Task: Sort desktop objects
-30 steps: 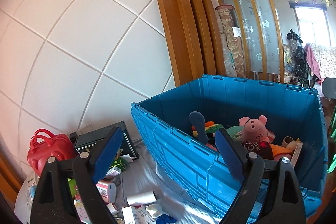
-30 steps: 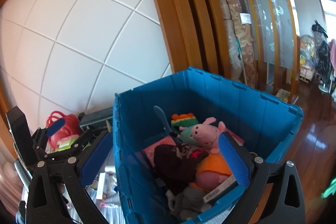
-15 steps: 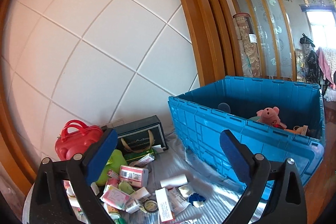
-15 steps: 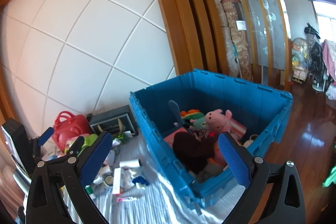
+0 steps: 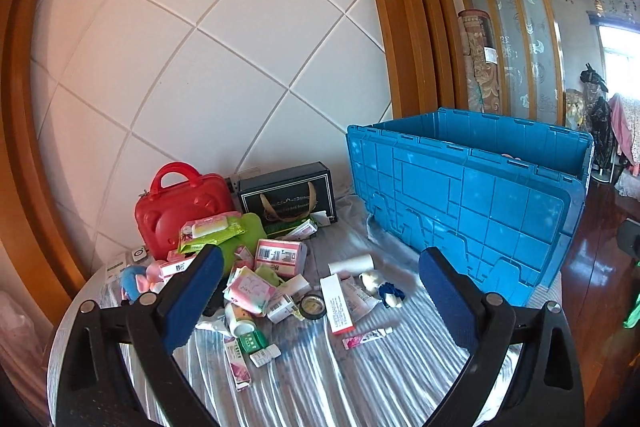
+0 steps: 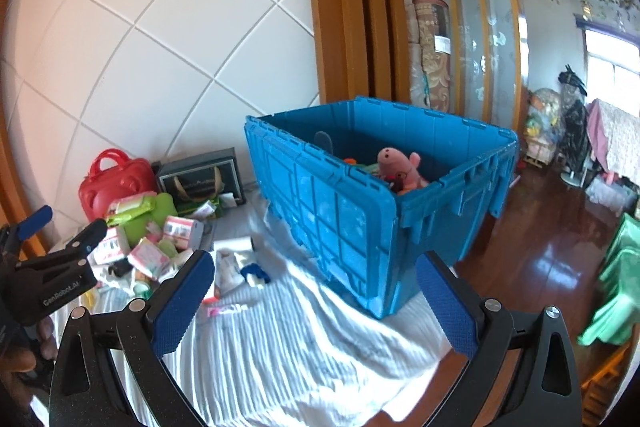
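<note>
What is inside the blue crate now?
In the blue crate a pink plush pig shows above the rim, with orange and green bits beside it. The crate's walls hide everything lower.

Left gripper (image 5: 320,291) and right gripper (image 6: 314,291) both gape wide, empty.

Place: a lived-in home, a living room.
Floor: glossy dark wood floor (image 6: 560,267).
Walls: white panelled wall (image 5: 200,67) with a broad wooden frame (image 5: 404,27).
Divider: frosted glass screen (image 6: 472,27) in wooden slats.
Belongings: rolled rugs (image 6: 428,55) leaning upright, clothes (image 6: 616,139) hung by a bright window (image 6: 612,75).
Clutter: a blue crate (image 6: 360,211) holding a pink plush pig (image 6: 400,167), a red toy case (image 5: 180,207).
</note>
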